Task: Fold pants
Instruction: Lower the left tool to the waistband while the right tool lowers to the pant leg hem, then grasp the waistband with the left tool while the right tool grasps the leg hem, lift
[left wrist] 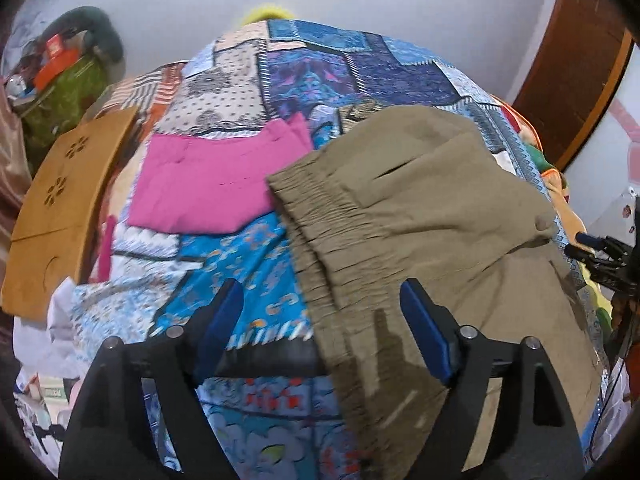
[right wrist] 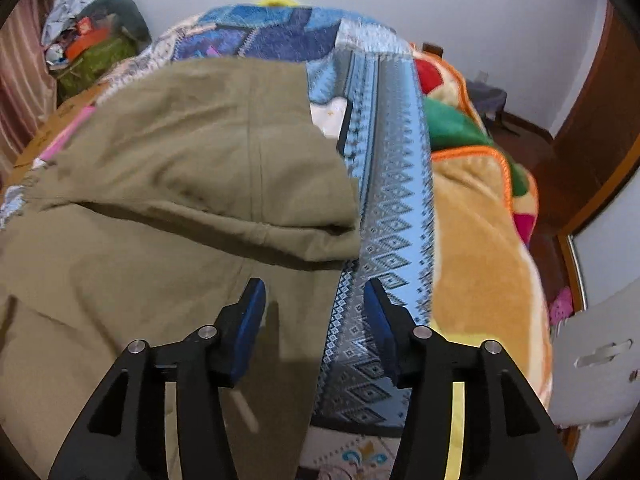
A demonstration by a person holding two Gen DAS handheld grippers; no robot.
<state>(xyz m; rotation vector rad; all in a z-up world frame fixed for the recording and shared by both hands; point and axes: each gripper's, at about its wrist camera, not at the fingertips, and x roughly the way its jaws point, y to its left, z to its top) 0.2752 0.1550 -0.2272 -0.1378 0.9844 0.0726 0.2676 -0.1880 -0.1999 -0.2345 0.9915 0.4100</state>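
Olive-khaki pants (left wrist: pixel 420 208) lie on a patchwork bedspread (left wrist: pixel 320 68), with the gathered elastic waistband (left wrist: pixel 316 240) along their left edge and an upper part folded over. My left gripper (left wrist: pixel 320 300) hovers open above that waistband edge, its blue pads wide apart and holding nothing. In the right wrist view the same pants (right wrist: pixel 180 168) fill the left half, a folded layer lying on top. My right gripper (right wrist: pixel 314 292) stands open over the pants' right edge, with no cloth pinched between its pads.
A folded pink garment (left wrist: pixel 212 184) lies left of the pants. A wooden board (left wrist: pixel 60 208) leans at the bed's left side and a cluttered green bag (left wrist: pixel 68 80) sits behind it. A plush orange blanket (right wrist: pixel 480 208) covers the bed's right side. A brown door (left wrist: pixel 580 64) stands at the right.
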